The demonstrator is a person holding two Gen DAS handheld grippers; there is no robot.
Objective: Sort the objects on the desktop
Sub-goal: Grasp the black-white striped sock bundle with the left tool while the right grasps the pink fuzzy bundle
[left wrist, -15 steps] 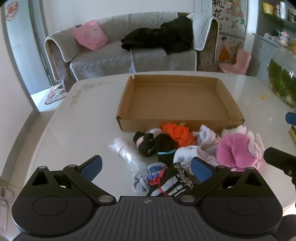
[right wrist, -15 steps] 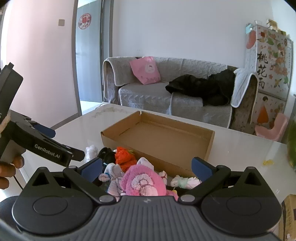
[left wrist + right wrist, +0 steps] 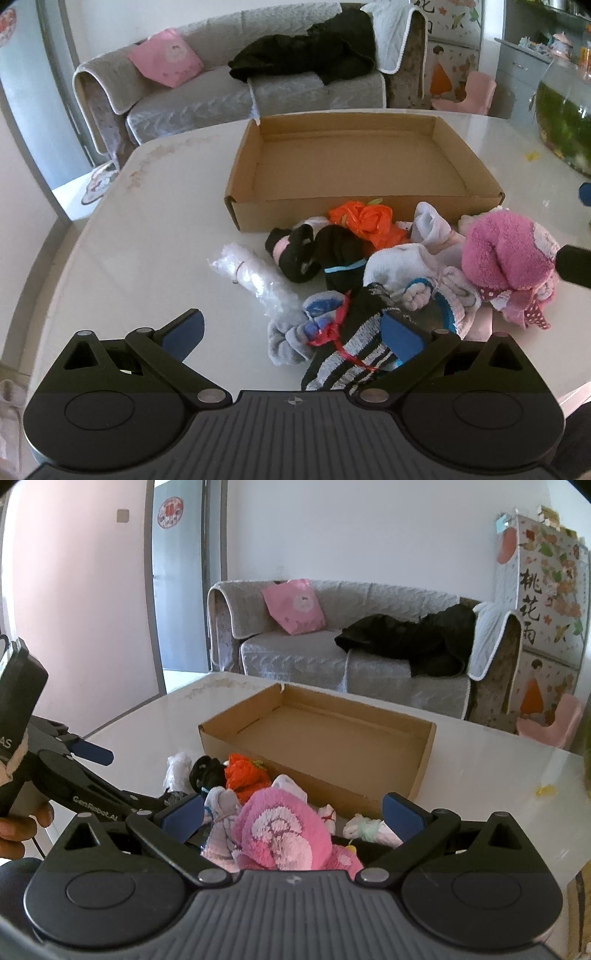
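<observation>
With both jaws spread wide, the left gripper (image 3: pixel 291 332) should straddle the striped sock bundle (image 3: pixel 354 354) low in frame, then carry it into the empty cardboard box (image 3: pixel 258 177).

Left tongs (image 3: pixel 291 332) wide apart; right tongs (image 3: pixel 293 814) likewise, both tilted down.

Cardboard box (image 3: pixel 354 162): shallow, open-topped, nothing inside, flat on the table. Sock pile (image 3: pixel 388 273) lies loose against its near wall, at 6 o'clock: pink fluffy sock (image 3: pixel 506 258) at 3 o'clock, striped black bundle (image 3: pixel 354 354) nearest.
</observation>
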